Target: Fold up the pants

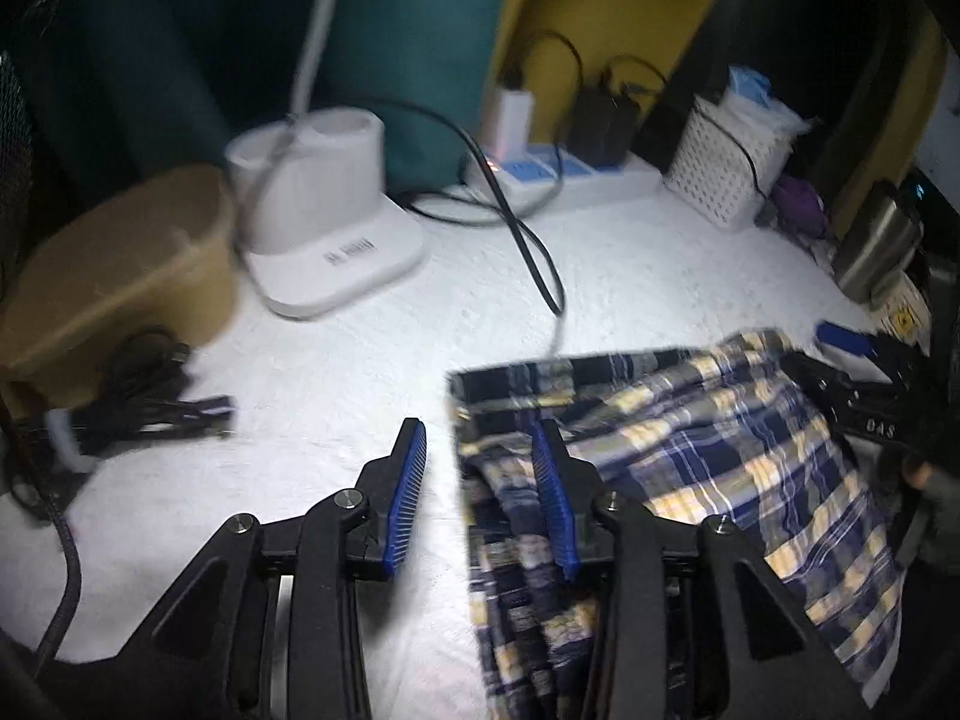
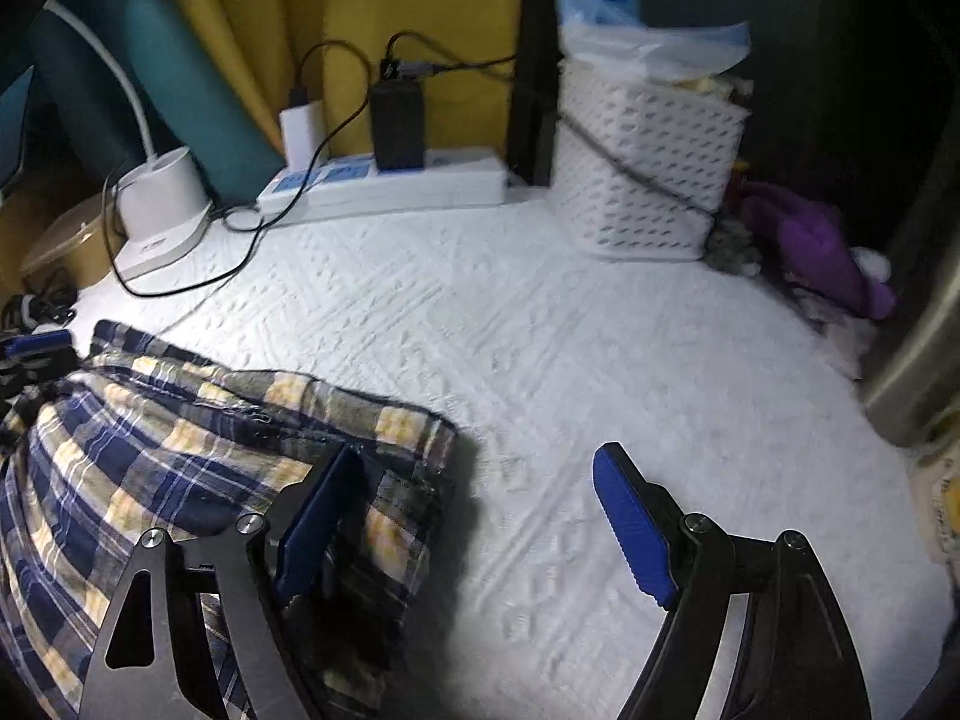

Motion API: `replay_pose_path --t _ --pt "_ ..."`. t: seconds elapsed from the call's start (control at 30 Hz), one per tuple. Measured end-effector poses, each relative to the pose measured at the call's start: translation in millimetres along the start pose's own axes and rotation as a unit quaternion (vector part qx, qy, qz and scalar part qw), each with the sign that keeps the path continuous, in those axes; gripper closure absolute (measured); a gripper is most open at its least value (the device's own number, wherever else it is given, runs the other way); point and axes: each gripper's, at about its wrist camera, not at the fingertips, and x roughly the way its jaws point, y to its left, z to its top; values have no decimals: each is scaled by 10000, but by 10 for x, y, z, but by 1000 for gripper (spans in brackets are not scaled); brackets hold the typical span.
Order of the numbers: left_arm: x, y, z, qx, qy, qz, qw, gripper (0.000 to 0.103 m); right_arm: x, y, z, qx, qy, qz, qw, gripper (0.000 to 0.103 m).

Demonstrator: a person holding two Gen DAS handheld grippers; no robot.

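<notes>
The plaid pants [image 1: 690,450], navy, yellow and white, lie bunched on a white textured cover [image 1: 336,372]. My left gripper [image 1: 479,426] is open at their left edge. Its right finger [image 1: 555,504] rests over the cloth and its left finger [image 1: 408,492] is over the bare cover. In the right wrist view the pants [image 2: 180,438] fill the lower left. My right gripper [image 2: 477,453] is wide open at their right corner, with the left finger [image 2: 318,522] over the cloth and the right finger [image 2: 630,528] over the cover. No pad presses on the fabric.
Along the back stand a white lamp base [image 1: 336,228], a power strip [image 1: 564,174] with chargers and trailing cables, and a white perforated basket [image 2: 648,162]. A brown box [image 1: 120,282] and a cable bundle [image 1: 132,402] sit left. A steel tumbler [image 1: 876,252] and purple cloth [image 2: 822,246] sit right.
</notes>
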Motion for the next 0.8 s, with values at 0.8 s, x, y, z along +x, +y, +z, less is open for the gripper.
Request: replay_pose_path --t 0.8 --pt "-193 -133 -423 58 262 -207 9994 62 -398 260 -721 -324 256 40 9991 22"
